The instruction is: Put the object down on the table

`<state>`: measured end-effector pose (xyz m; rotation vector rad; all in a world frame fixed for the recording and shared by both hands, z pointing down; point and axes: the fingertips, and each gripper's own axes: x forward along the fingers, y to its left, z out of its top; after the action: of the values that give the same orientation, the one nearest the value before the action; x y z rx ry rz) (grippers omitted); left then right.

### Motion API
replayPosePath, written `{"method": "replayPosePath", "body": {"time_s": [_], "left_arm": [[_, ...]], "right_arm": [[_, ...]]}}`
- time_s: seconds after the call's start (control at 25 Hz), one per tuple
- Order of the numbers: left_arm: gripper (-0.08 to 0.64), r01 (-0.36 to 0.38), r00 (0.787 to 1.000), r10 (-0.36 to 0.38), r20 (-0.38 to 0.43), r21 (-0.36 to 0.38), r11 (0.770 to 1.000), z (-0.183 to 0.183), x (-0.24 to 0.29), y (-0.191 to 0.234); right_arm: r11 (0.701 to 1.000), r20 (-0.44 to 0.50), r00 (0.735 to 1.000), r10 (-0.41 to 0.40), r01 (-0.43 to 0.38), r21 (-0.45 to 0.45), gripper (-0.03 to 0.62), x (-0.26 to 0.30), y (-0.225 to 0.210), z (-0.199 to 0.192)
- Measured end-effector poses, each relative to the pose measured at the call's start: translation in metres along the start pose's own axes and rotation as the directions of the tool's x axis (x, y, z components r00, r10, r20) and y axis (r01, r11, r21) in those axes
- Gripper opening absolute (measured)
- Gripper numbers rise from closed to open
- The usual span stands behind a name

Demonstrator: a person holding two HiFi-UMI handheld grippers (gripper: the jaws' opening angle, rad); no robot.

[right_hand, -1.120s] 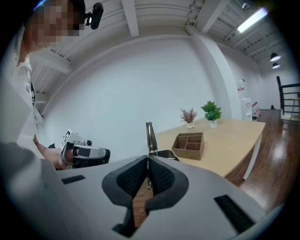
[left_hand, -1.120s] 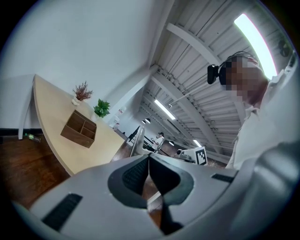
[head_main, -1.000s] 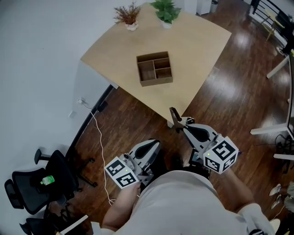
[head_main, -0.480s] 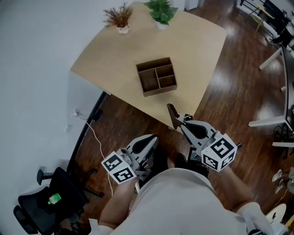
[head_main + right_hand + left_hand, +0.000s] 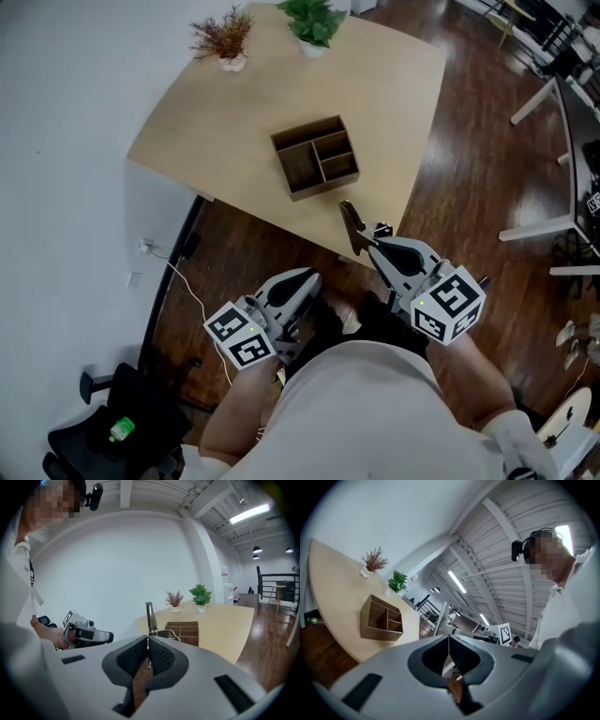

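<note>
A thin dark metal utensil (image 5: 352,226) sticks up from my right gripper (image 5: 374,246), which is shut on its lower end; the right gripper view shows it as a narrow upright strip (image 5: 149,615) rising from the closed jaws (image 5: 148,642). It hangs over the wooden floor just short of the table's near edge. The light wooden table (image 5: 225,131) carries a brown compartment box (image 5: 315,157), seen too in both gripper views (image 5: 380,619) (image 5: 186,632). My left gripper (image 5: 302,282) is held low by the person's body, shut with nothing in it (image 5: 449,641).
Two potted plants (image 5: 222,42) (image 5: 309,23) stand at the table's far edge. A white cable (image 5: 183,281) lies on the dark wood floor at left, a black office chair (image 5: 122,436) at bottom left. White desk legs (image 5: 544,225) stand at right.
The table and box have come a little closer and shifted left in the head view as the person moved toward it. Both grippers stayed shut; the utensil is still held.
</note>
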<state>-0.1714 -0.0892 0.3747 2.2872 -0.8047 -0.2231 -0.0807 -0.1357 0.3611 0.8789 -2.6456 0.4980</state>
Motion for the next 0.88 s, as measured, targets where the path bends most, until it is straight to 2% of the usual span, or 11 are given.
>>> {"method": "replayPosePath", "body": {"time_s": [0.28,0.88], "left_arm": [[0.003,-0.026,0.999,0.026,0.024,-0.004,1.000,0.006,0.003,0.010],[0.003,-0.105,0.989,0.103,0.106,0.007,0.994,0.038,0.042,0.027]], "right_arm": [[0.999,-0.011,1.000,0.021,-0.021,-0.030,0.009,0.007,-0.008,0.005],[0.990,-0.020,0.992,0.121,-0.122,-0.077,0.009,0.033,-0.059,0.036]]}}
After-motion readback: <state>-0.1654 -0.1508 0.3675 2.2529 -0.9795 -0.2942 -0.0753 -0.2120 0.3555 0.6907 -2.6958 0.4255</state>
